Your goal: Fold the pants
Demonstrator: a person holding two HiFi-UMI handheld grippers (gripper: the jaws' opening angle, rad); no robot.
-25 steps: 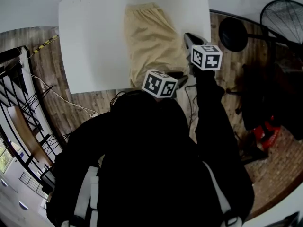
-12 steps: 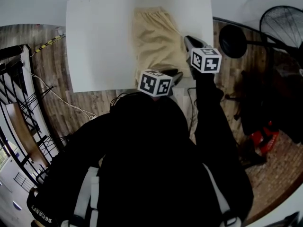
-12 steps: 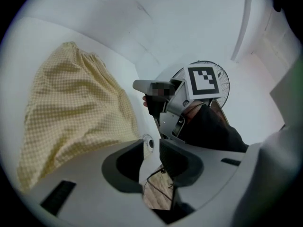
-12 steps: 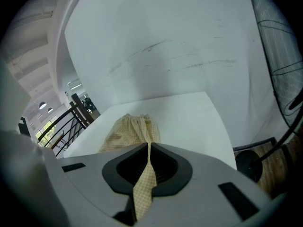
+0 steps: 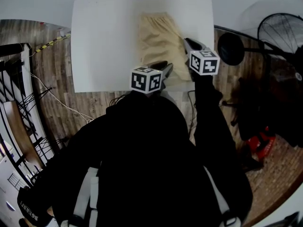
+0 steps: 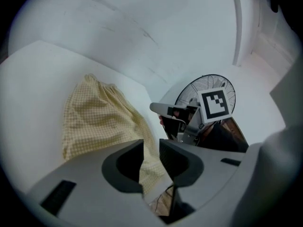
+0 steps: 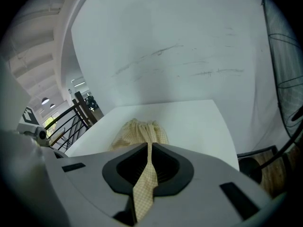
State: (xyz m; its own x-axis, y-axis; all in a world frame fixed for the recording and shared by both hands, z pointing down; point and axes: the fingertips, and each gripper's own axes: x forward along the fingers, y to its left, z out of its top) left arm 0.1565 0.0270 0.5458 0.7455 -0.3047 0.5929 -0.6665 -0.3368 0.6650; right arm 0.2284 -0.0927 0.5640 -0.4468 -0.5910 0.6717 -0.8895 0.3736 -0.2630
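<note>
Pale yellow checked pants lie lengthwise on the right part of the white table, waistband at the far end. At the near table edge my left gripper has its jaws closed to a narrow gap with the leg end of the pants caught between them. My right gripper is at the pants' right edge, shut on a strip of the fabric that runs through its jaws. In the left gripper view the right gripper shows just beyond the cloth.
A standing fan and a round black base stand right of the table. A black railing and a loose cable are on the wooden floor to the left. The person's dark torso fills the lower head view.
The left gripper has shifted left along the near table edge with the leg end. The right gripper has hardly moved. The head camera has drifted, showing more of the table.
</note>
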